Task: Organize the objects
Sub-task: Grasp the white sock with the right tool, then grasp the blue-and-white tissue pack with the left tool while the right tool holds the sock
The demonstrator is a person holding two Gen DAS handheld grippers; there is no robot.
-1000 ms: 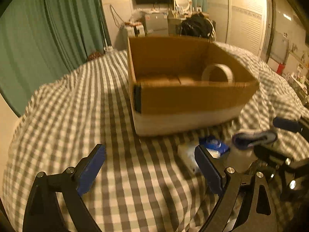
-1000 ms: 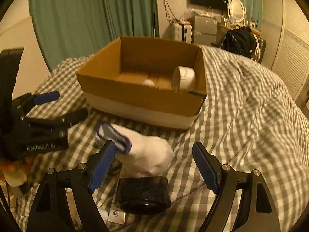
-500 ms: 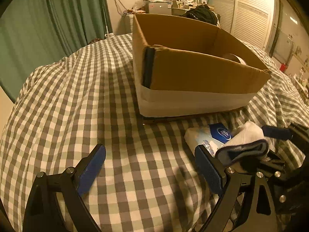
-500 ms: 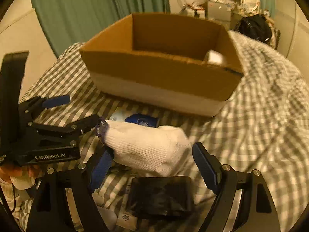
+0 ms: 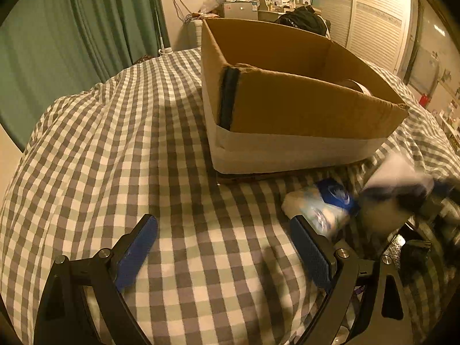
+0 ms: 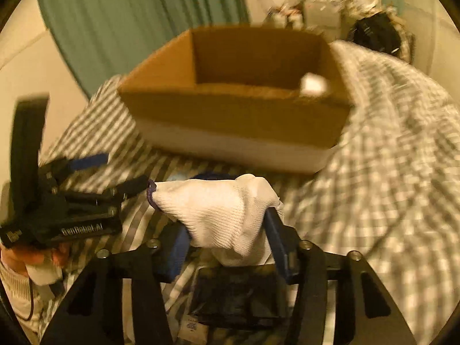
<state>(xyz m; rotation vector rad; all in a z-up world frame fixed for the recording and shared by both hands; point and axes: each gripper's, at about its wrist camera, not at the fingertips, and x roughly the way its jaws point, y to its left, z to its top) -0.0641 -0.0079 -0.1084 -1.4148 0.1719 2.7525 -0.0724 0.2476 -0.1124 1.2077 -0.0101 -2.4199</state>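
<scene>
One soft, light knit glove (image 6: 221, 212), limp enough to sag and slip, is pinched at mid-body by the right gripper (image 6: 227, 241) just short of the cardboard box (image 6: 241, 109), while the left gripper (image 5: 224, 247) hangs wide and empty over the checked bedspread (image 5: 120, 149).

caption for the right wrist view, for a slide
Right tongs shut on a white knitted glove, in front of the open brown cardboard box on the grey-and-white checked bedspread.

One cardboard box (image 5: 302, 109), one white glove (image 6: 221, 215), one blue-labelled packet (image 5: 322, 207), two grippers.
</scene>
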